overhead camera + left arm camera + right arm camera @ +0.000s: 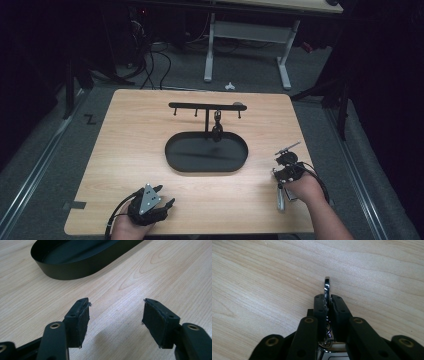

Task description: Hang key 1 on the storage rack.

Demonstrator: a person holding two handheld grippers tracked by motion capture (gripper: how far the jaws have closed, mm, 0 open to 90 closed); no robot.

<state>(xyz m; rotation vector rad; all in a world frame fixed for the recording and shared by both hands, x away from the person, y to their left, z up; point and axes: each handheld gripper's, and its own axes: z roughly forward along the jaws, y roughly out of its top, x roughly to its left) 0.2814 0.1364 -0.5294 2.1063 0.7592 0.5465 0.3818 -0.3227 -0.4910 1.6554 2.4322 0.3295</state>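
My right gripper (283,156) hovers over the table's right side, shut on a thin shiny metal ring (327,286) seen edge-on; the ring's tip (289,147) pokes out past the pads. A small chain and a silver plate (334,348) hang behind the pads. Near the front left edge my left gripper (166,195) stands open with nothing between its pads (80,320), just above bare wood. A black stand with a hook bar (207,106) rises behind the black oval tray (171,150); a dark keychain (217,128) hangs from one hook.
The tray's wall (75,270) lies a short way ahead of the left gripper. A silver piece (280,199) shows beside the right hand near the front edge. Bare wood (135,130) spreads left of the tray. A white desk frame (209,55) stands beyond the table.
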